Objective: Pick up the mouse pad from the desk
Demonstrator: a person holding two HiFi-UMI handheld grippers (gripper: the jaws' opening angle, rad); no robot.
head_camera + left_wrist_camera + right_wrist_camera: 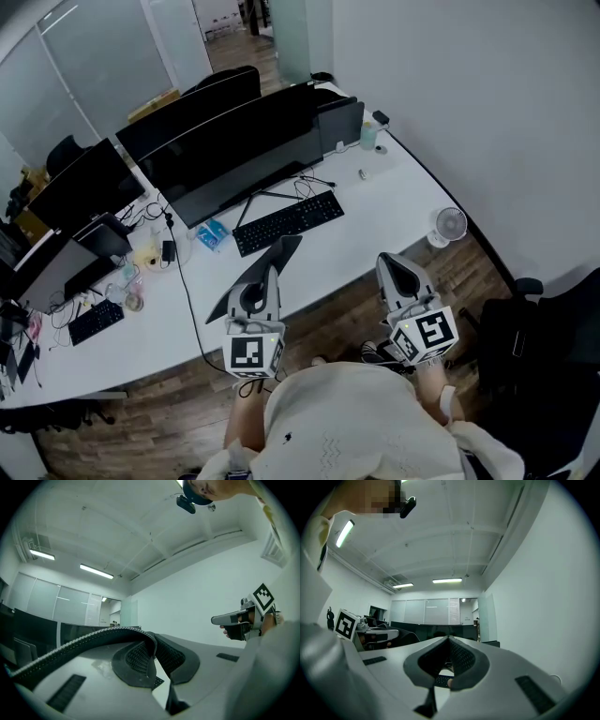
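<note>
Diagonally, mouse pad (280, 252) toward keyboard (289, 221)

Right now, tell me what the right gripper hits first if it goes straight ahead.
Probably a monitor. The right gripper, jaws together, points about level across the desk, past the keyboard. Depth is unclear, so that is a guess.

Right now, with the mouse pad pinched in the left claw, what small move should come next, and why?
Probably raise the left claw a little, without opening it. It grips the mouse pad by one edge, and the pad slants low over the desk near the keyboard, so its lower corner may not be clear yet. The right claw is shut and empty.
</note>
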